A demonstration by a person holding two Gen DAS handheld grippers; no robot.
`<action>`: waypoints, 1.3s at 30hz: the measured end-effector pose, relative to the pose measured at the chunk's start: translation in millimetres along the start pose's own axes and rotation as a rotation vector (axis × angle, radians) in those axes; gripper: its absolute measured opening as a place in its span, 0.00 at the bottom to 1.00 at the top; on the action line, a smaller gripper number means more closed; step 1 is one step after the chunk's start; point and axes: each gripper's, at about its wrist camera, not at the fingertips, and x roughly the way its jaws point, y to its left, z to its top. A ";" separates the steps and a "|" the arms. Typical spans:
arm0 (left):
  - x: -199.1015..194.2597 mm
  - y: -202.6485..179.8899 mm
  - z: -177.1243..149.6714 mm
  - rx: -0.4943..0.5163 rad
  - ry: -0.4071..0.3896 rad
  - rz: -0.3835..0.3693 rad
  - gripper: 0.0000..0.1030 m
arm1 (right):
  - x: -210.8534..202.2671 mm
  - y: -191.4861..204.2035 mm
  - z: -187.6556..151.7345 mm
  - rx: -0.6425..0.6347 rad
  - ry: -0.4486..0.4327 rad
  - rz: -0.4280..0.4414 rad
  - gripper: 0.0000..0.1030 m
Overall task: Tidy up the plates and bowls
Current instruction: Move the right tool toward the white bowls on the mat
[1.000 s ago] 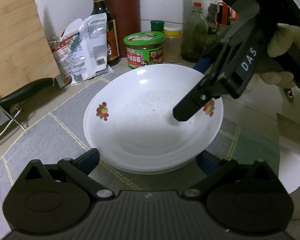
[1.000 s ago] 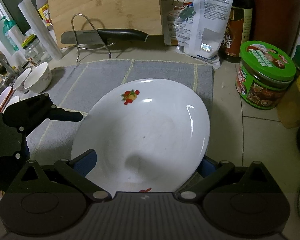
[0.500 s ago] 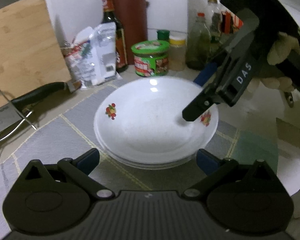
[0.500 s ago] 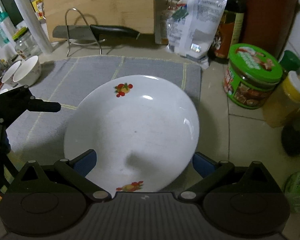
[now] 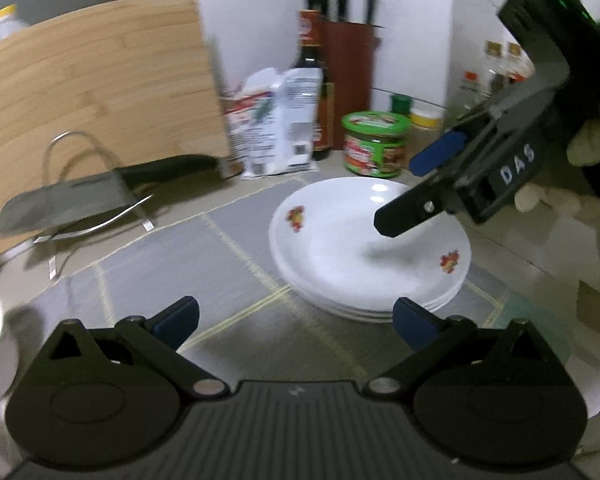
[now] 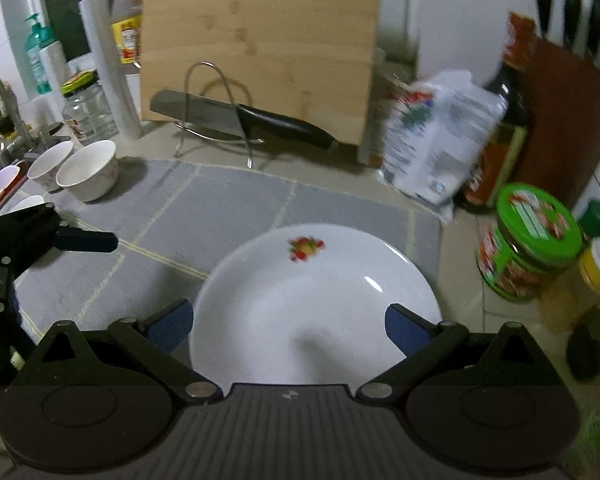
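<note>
The stack of white plates [image 5: 370, 256] lies on the grey mat [image 5: 188, 256], near the green-lidded jar [image 5: 374, 144]. The right gripper [image 6: 288, 322] hovers over the stack, its jaws wide apart and empty. The left gripper [image 5: 296, 318] is also spread open, holding nothing. Two bowls [image 6: 87, 170] stand at the mat's far edge.

Pretty dim indoor light and heavy fisheye bending, black corners. Both views smear with motion blur, worst toward 9 o'clock. The stack of white floral plates [image 5: 370, 248] shows small glare spots at 12 o'clock and a soft shadow inside.
</note>
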 end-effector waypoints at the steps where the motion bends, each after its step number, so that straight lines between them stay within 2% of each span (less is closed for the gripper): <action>1: -3.6 2.8 -1.9 -0.021 -0.002 0.023 0.99 | 1.6 5.7 1.0 -0.015 -0.012 -0.008 1.00; 4: -14.9 12.3 -8.1 -0.100 -0.007 0.086 0.99 | 7.1 19.0 4.2 -0.040 -0.034 0.000 1.00; 10: -36.0 26.7 -26.9 -0.241 -0.013 0.220 0.99 | 19.2 38.0 10.6 -0.036 -0.064 0.095 1.00; 18: -67.9 38.4 -63.9 -0.361 0.054 0.396 0.99 | 43.4 85.9 19.1 -0.167 -0.045 0.241 1.00; 23: -85.4 53.4 -85.2 -0.383 0.071 0.425 0.99 | 47.4 116.1 17.9 -0.204 -0.039 0.283 1.00; 34: -116.3 97.4 -128.7 -0.359 0.088 0.387 0.99 | 59.8 189.4 11.1 -0.230 -0.016 0.246 1.00; 39: -122.5 117.0 -144.1 -0.326 0.096 0.397 0.99 | 66.8 216.6 10.8 -0.233 -0.010 0.228 1.00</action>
